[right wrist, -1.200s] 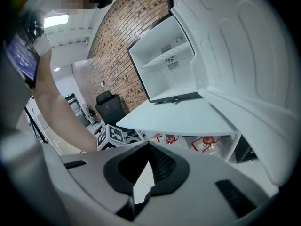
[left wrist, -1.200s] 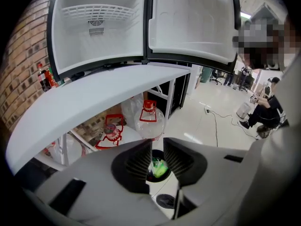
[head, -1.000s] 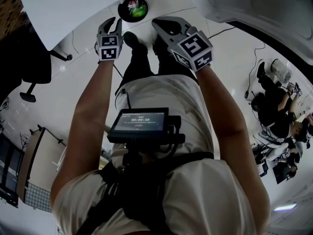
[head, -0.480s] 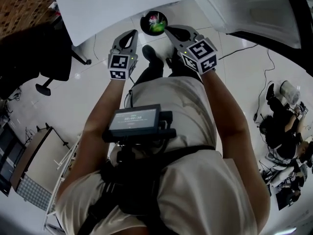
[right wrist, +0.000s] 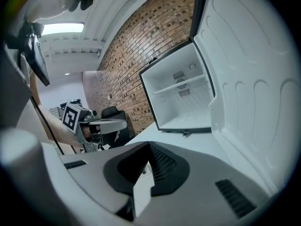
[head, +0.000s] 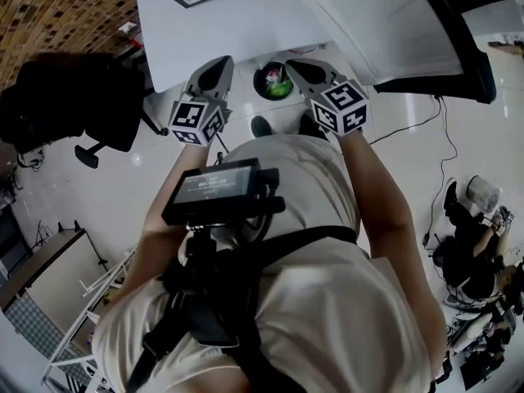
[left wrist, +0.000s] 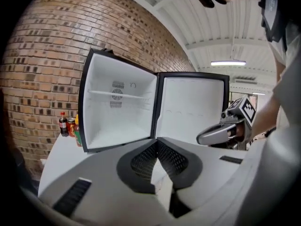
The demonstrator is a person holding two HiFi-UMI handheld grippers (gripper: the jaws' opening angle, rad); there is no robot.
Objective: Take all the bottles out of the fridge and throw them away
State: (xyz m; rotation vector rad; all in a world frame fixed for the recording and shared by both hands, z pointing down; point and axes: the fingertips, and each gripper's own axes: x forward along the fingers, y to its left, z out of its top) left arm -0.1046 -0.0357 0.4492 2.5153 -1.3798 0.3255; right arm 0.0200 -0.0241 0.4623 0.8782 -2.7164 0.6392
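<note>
The bottles (left wrist: 63, 124) are standing upright on the surface (left wrist: 56, 159), near its left edge, just beside the open fridge (left wrist: 117, 121). The left claw (left wrist: 157, 144) and right claw (right wrist: 149, 147) are both closing on nothing, tips together.

A black office chair (head: 70, 109) stands near the brick wall (head: 65, 6).

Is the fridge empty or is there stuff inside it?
Empty, as far as shown: the open fridge has a bare shelf and nothing under it. Some bottles stand outside, at its left.
</note>
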